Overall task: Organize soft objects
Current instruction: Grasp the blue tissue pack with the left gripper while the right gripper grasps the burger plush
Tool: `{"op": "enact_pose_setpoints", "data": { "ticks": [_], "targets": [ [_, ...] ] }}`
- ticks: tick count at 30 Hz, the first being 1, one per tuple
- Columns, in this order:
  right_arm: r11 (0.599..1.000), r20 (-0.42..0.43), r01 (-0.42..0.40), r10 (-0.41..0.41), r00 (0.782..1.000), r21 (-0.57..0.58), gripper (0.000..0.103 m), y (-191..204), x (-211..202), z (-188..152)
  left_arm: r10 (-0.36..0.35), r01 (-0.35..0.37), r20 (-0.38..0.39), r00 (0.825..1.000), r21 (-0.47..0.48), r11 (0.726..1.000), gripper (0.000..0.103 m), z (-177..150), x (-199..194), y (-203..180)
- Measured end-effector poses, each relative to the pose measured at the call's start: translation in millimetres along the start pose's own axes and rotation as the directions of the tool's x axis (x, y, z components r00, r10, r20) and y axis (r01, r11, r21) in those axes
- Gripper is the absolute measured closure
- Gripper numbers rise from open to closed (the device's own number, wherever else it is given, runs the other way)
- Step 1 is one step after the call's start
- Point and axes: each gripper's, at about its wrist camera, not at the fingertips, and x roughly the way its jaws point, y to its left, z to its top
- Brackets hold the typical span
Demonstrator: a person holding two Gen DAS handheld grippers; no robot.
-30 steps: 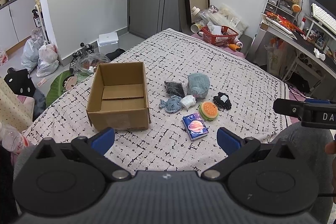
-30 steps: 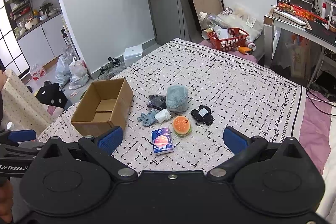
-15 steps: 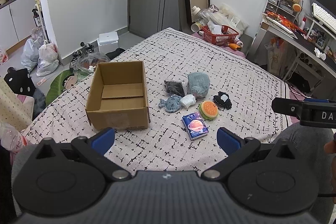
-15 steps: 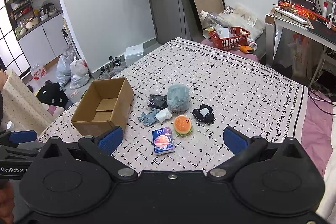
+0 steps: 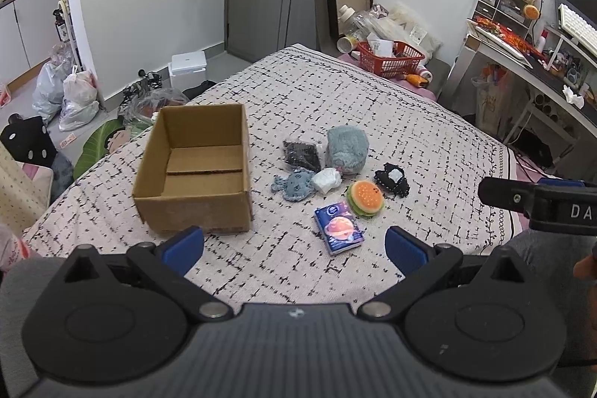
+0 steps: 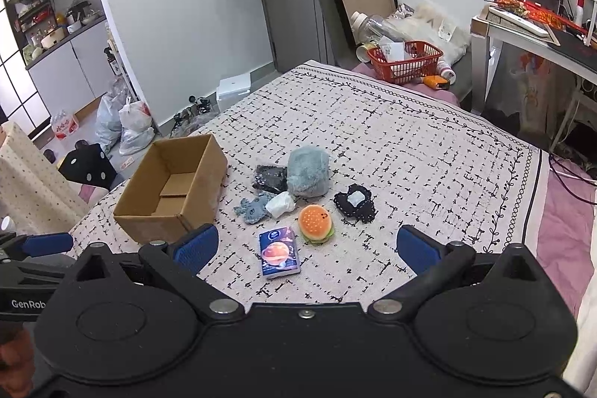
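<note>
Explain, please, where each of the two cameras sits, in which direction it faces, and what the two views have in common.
Left wrist view: sits on the left tool, above the near edge of the bed, facing forward over it to the far door; its own open blue fingers show, the right tool enters at the right.
Right wrist view: sits on the right tool, further right, facing the same way; its open fingers show, the left tool enters at the left.
Shared: the cardboard box, the burger toy, the red basket.

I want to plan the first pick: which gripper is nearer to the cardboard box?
Left. The left gripper hovers just before the cardboard box; the right gripper is off to its right.
</note>
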Motion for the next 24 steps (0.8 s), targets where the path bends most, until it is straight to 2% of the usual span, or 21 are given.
{"op": "enact_pose_setpoints", "data": {
  "ticks": [5,10,16,24],
  "targets": [
    [0.999,0.000,0.006,-0.006,1.000,0.049,0.000,-12,13,6,-0.003,0.003,0.001,1.000,-0.017,1.000,0.001,1,13,-5],
    [0.999,-0.019,0.000,0.000,1.000,0.040,0.000,-19,31,14,-0.007,0.007,-0.003,1.000,-0.043,0.999,0.003,3,29,-6],
    [0.998,-0.070,-0.007,0.012,0.997,0.061,0.001,-26,61,22,-0.014,0.013,-0.016,1.000,-0.065,0.998,0.003,6,51,-8],
    [0.993,-0.140,-0.050,0.066,0.988,0.111,0.010,-35,99,35,-0.016,0.012,-0.037,0.999,-0.099,0.995,0.008,13,82,-13]
  ]
}}
